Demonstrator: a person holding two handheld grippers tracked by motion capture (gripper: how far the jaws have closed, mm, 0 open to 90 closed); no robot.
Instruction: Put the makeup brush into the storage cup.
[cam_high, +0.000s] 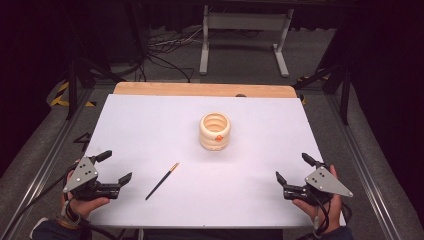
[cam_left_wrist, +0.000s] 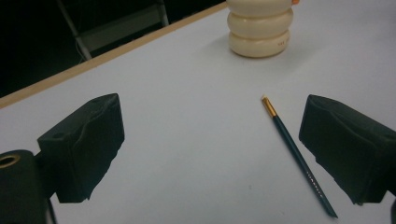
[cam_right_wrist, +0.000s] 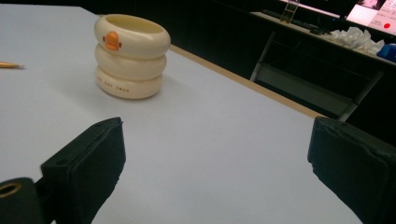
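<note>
A cream, ringed pen holder (cam_high: 215, 131) with an orange duck beak stands upright mid-table; it also appears in the left gripper view (cam_left_wrist: 259, 27) and the right gripper view (cam_right_wrist: 131, 55). A dark pencil (cam_high: 162, 181) with a gold end lies flat on the white sheet, left of centre, and runs past the right jaw in the left gripper view (cam_left_wrist: 299, 156). My left gripper (cam_high: 115, 167) rests at the near left, open and empty, a short way left of the pencil. At the near right my right gripper (cam_high: 295, 167) is open and empty too.
The white sheet (cam_high: 250, 165) covers a wooden table whose bare far edge (cam_high: 200, 89) shows. Beyond it stand a metal frame (cam_high: 245, 35) and floor cables. Metal rails run along both sides of the table.
</note>
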